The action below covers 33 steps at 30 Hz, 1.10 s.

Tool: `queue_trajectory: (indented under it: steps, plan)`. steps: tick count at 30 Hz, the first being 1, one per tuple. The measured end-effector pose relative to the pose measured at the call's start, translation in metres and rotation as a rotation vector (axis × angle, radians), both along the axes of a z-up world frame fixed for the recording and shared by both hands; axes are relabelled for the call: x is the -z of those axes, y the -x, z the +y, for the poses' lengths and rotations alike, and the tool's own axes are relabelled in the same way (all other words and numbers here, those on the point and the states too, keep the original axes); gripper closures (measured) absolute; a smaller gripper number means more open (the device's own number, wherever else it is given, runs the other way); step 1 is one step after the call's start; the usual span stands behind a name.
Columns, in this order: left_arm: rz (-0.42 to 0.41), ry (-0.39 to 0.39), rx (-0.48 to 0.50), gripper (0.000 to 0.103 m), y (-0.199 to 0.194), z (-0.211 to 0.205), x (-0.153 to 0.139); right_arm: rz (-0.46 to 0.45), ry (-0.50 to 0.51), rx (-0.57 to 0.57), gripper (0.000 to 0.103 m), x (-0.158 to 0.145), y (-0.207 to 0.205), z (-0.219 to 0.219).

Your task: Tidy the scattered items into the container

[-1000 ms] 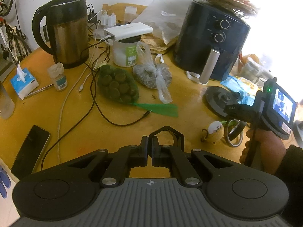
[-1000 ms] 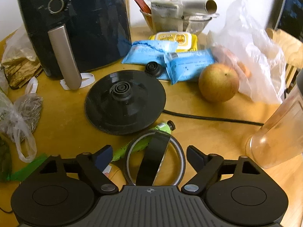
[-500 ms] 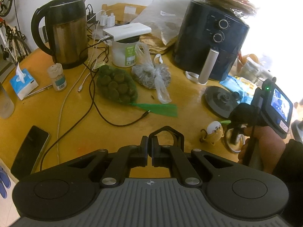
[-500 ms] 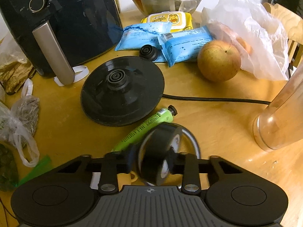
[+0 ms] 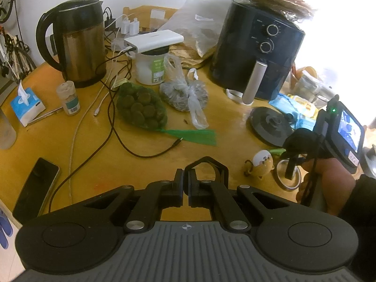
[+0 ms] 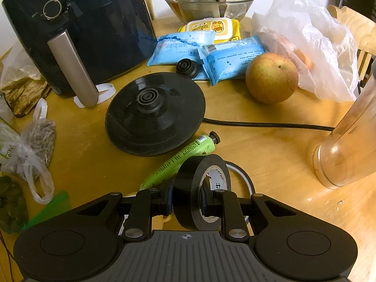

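My right gripper (image 6: pixel 188 199) is shut on a black tape roll (image 6: pixel 188 181), held upright on edge just above the wooden table (image 6: pixel 270 155). Under it lies a thin clear tape ring (image 6: pixel 245 178), and a green tube (image 6: pixel 183 157) lies just beyond. In the left wrist view the right gripper (image 5: pixel 291 164) is at the right, in a person's hand, beside a small yellow egg toy (image 5: pixel 260 162). My left gripper (image 5: pixel 185 178) is shut; a black angular ring (image 5: pixel 206 161) sticks out from between its fingertips. A bowl (image 6: pixel 235 7) holding packets stands at the back.
A black air fryer (image 6: pixel 77 28), kettle base (image 6: pixel 155 112) with its cord, blue packets (image 6: pixel 230 58), a pear (image 6: pixel 271 77) and a clear tumbler (image 6: pixel 347 145) crowd the right. Kettle (image 5: pixel 80 44), cables, phone (image 5: pixel 35 188), tissue box (image 5: pixel 25 103) and bagged food (image 5: pixel 141 108) sit on the left.
The right gripper's jaws have closed on the black tape roll and turned it from edge-on to angled. The left gripper has not moved.
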<state>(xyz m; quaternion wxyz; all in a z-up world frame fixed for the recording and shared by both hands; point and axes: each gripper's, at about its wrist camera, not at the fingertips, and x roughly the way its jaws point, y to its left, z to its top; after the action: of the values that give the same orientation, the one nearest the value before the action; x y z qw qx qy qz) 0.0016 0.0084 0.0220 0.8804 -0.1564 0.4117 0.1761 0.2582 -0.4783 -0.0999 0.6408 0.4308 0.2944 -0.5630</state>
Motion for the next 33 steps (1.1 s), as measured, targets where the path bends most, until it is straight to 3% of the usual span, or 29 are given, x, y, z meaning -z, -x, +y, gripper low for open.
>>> queue_trajectory:
  steps: [17,33]
  plan:
    - [-0.018,0.005,0.034,0.099,0.005,-0.004,-0.003,-0.033,0.047,-0.069,0.079,-0.02,0.017,0.027]
    - [-0.03,0.005,0.073,0.099,0.009,-0.007,-0.006,-0.02,0.24,-0.234,0.079,-0.052,0.033,0.074]
